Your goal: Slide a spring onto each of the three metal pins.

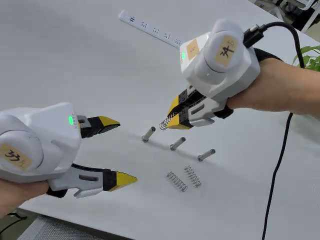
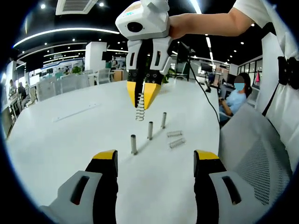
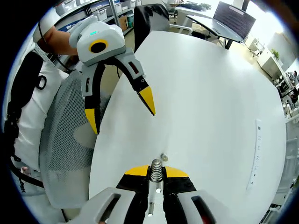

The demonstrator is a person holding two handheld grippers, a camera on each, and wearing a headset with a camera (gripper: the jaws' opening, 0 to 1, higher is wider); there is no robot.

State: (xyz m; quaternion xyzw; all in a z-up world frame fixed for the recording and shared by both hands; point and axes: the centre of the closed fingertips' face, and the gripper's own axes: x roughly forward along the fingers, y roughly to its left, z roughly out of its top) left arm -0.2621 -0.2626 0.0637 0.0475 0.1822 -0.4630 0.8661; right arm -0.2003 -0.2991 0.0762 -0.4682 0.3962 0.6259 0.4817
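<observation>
Left tongs [image 1: 126, 150] agape; right tongs [image 1: 173, 120] seemingly pinching spring [image 1: 164, 123].

Surface: one white table [image 1: 75, 65], smooth and plain, with a rounded far edge in the left gripper view.

Items directly on it:
- Three metal pins [image 1: 177, 144], upright, in one straight evenly spaced row, none touching another.
- Two springs [image 1: 176, 181], lying flat just beside each other, near the row on the person's side, apart from the pins.
- One white power strip [image 1: 150, 28], lying flat toward the far side, well apart from pins and springs.
</observation>
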